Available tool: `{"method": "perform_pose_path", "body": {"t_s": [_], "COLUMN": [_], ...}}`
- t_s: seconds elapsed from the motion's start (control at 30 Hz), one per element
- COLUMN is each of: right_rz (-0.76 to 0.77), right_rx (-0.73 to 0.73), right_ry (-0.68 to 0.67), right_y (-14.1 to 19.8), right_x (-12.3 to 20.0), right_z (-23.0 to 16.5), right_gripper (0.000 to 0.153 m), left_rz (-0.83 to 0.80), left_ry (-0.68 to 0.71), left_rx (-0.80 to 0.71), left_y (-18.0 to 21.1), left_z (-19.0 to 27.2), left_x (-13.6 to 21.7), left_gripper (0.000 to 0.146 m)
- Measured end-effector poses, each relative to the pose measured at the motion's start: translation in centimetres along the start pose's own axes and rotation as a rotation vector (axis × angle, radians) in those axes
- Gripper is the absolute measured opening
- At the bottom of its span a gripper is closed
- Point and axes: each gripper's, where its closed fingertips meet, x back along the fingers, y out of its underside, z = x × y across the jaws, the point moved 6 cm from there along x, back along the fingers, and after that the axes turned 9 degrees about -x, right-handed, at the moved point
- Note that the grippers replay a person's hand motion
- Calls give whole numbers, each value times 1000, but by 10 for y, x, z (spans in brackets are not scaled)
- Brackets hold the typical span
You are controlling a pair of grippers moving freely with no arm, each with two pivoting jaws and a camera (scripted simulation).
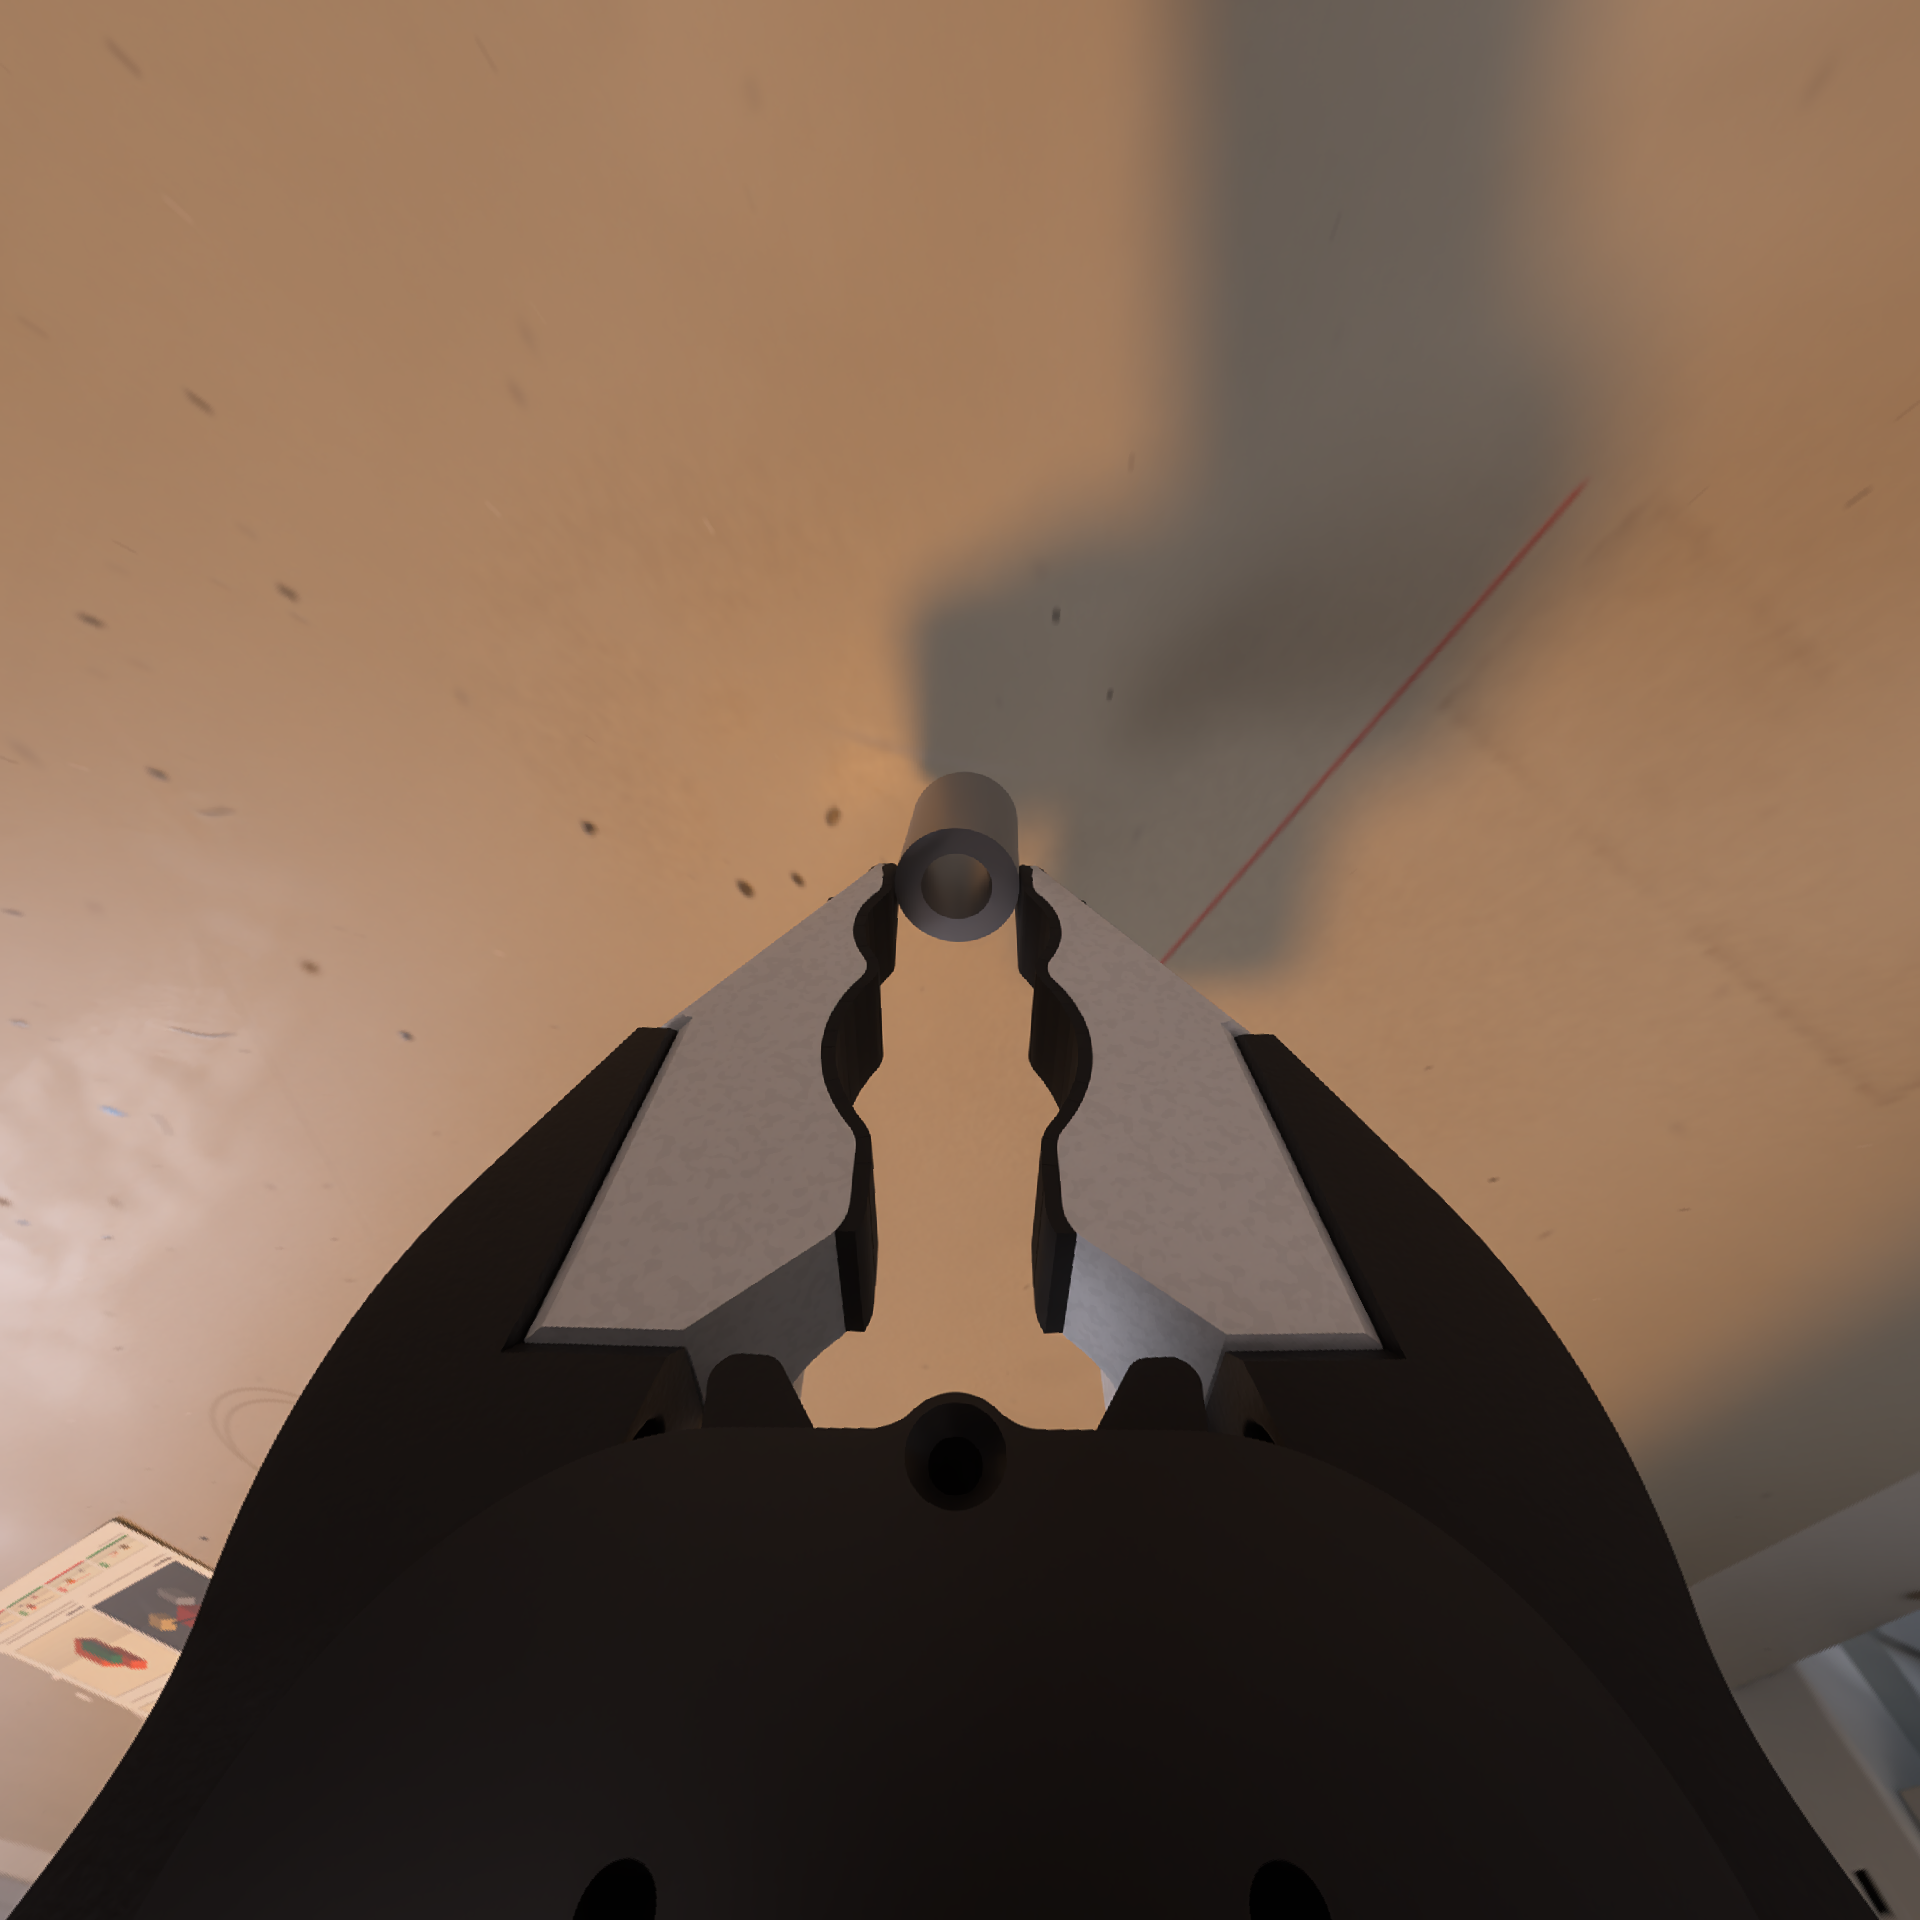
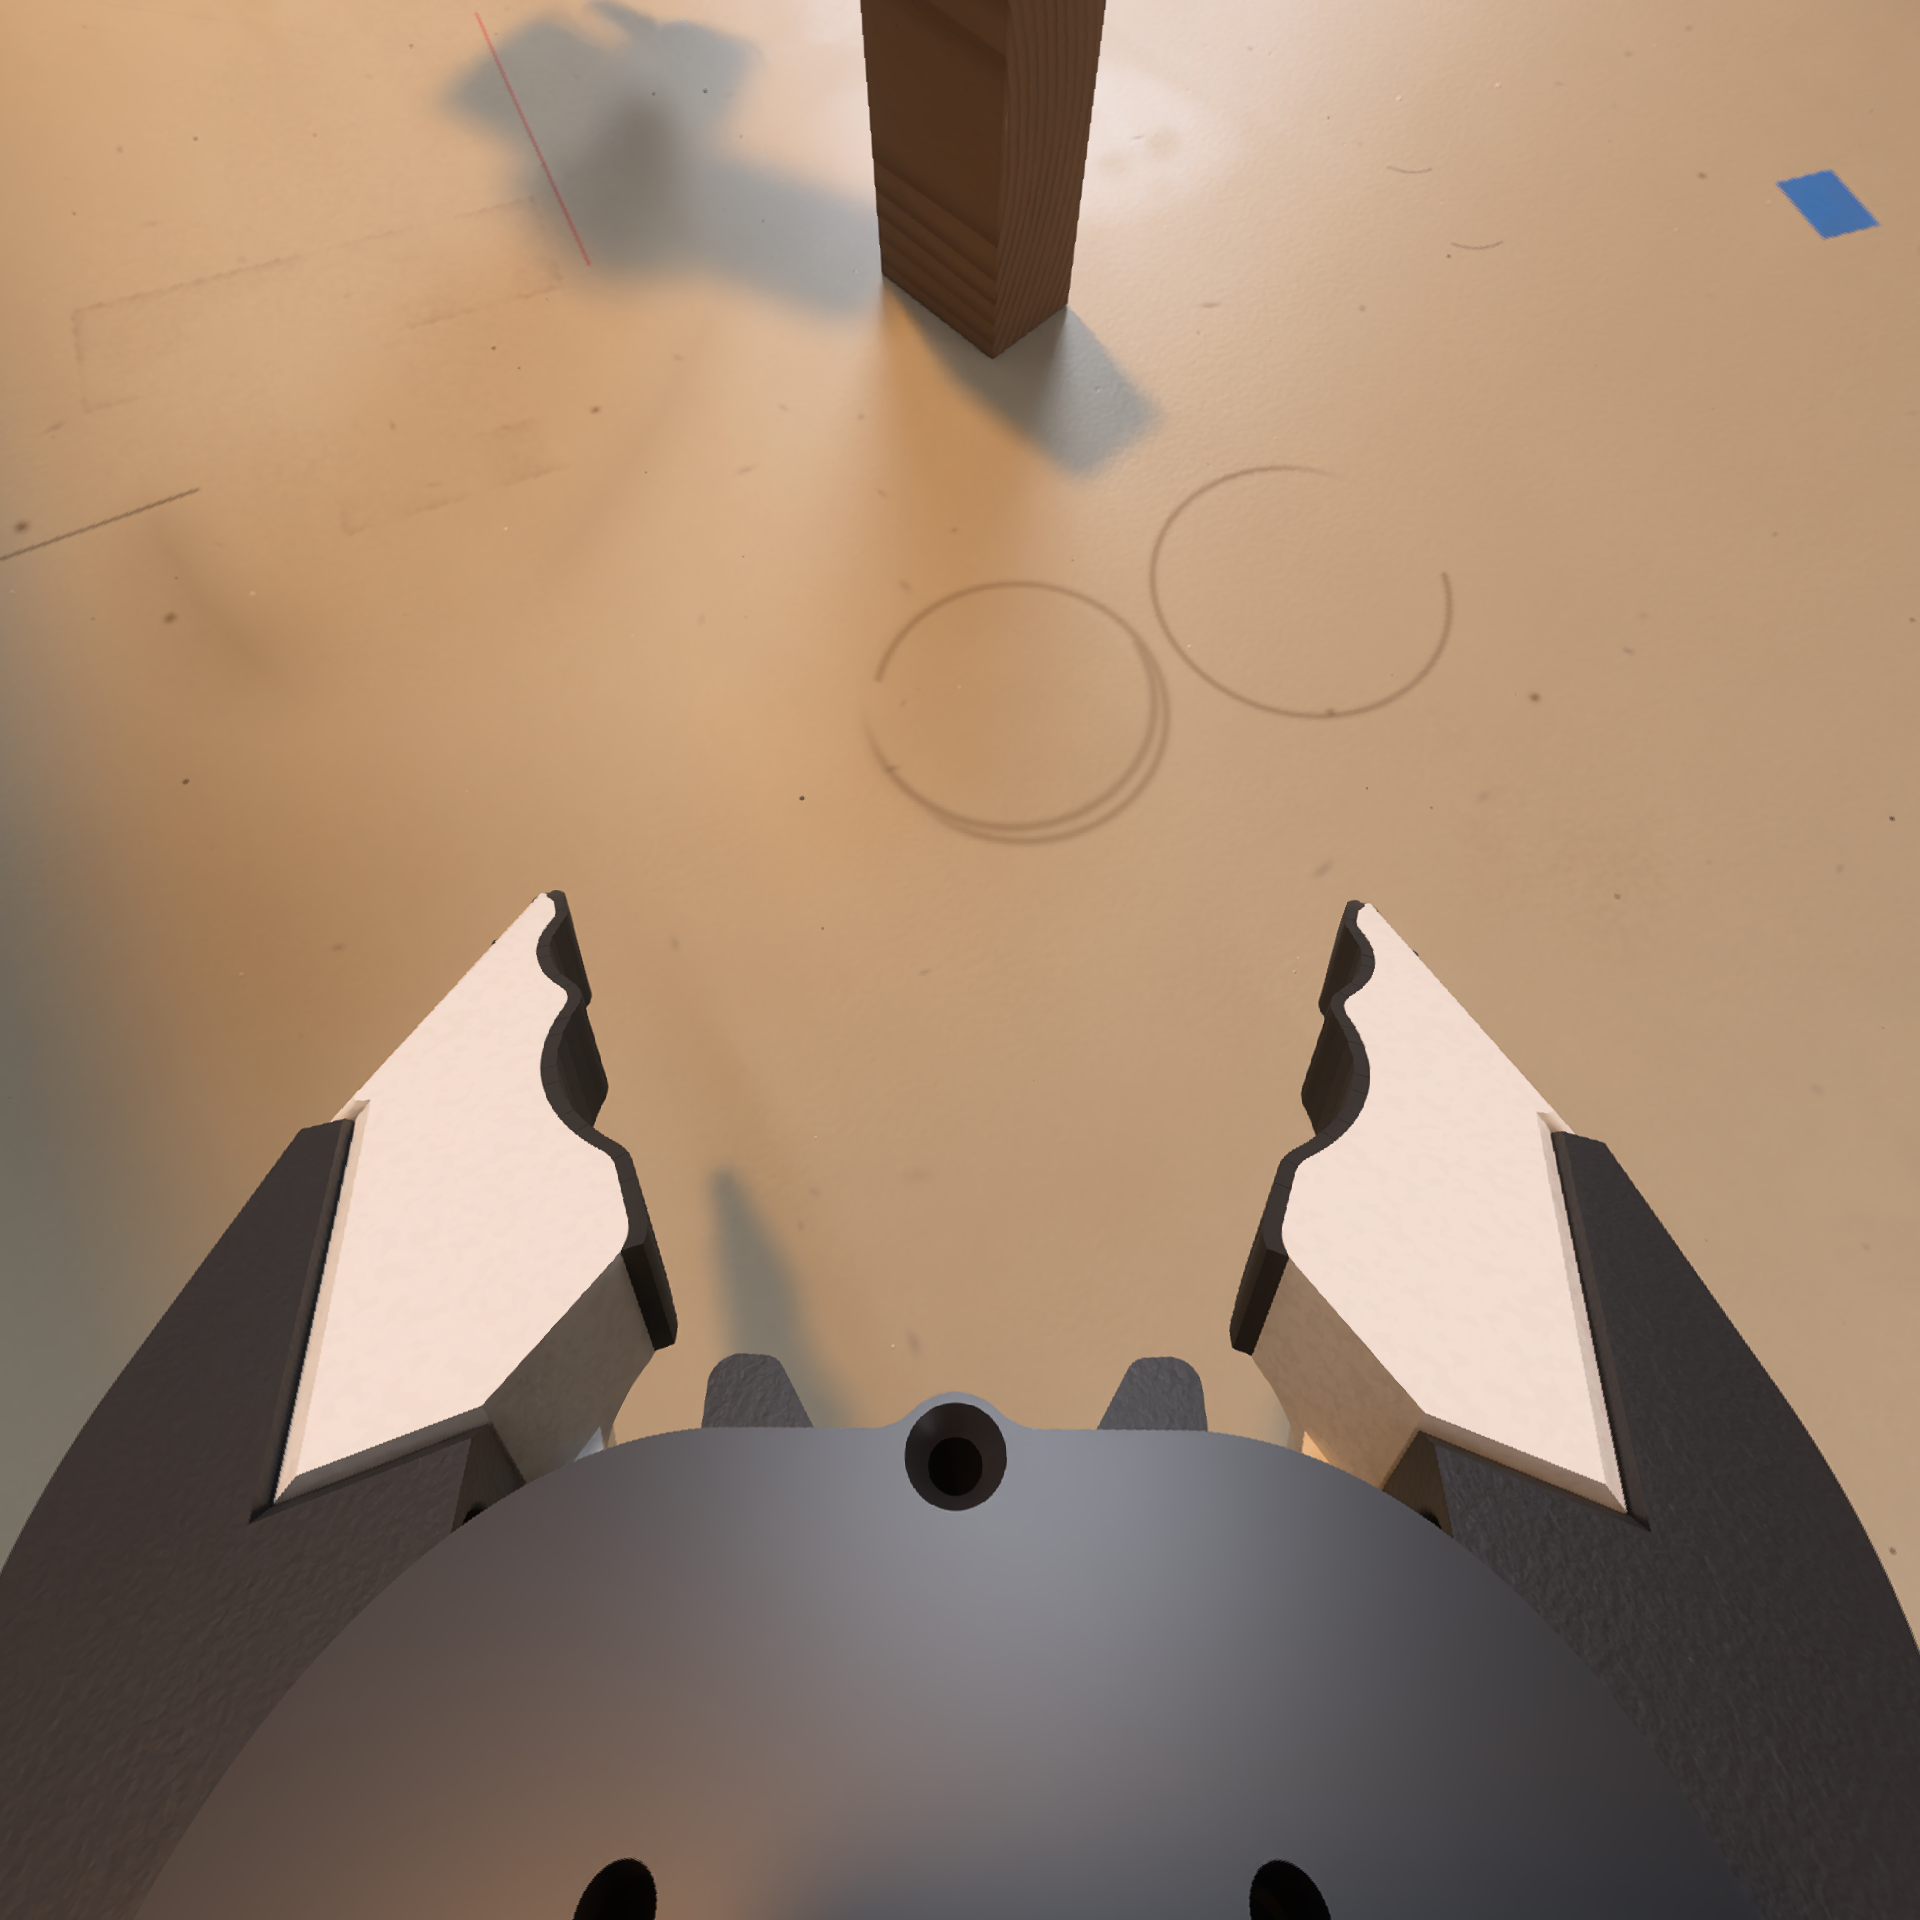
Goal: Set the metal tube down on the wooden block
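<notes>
In the left wrist view my left gripper (image 1: 956, 883) is shut on a short grey metal tube (image 1: 958, 868), pinched between the fingertips. I look down the tube's open bore and it points away from me, above the tan table. The wooden block does not show in this view. In the right wrist view a tall brown wooden block (image 2: 982, 166) stands upright on the table, straight ahead and far off, its top cut by the frame. My right gripper (image 2: 954, 909) is wide open and empty, well short of the block.
The tan tabletop (image 2: 416, 727) bears two dark ring marks (image 2: 1018, 712), a thin red line (image 2: 535, 140) and a blue patch (image 2: 1827, 203) at far right. A printed sheet (image 1: 99, 1616) lies at lower left in the left view, by the table edge.
</notes>
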Motion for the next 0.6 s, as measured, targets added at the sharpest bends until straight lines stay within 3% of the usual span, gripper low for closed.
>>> {"method": "perform_pose_path", "body": {"t_s": [0.3, 0.43, 0.6], "right_rz": [-9, -10, -2], "right_rx": [11, 2, -14], "right_ry": [-15, -7, 8], "right_y": [-2, 2, 8], "right_x": [-4, 0, 8], "right_z": [-4, -3, 3], "right_gripper": [138, 137, 137], "left_rz": [168, 151, 140], "left_ry": [-19, 0, 28], "left_rx": [-59, -118, -149], "left_y": [-117, -157, -175], "left_z": [-6, -2, 1], "left_x": [100, 104, 93], "left_gripper": [22, 22, 22]}}
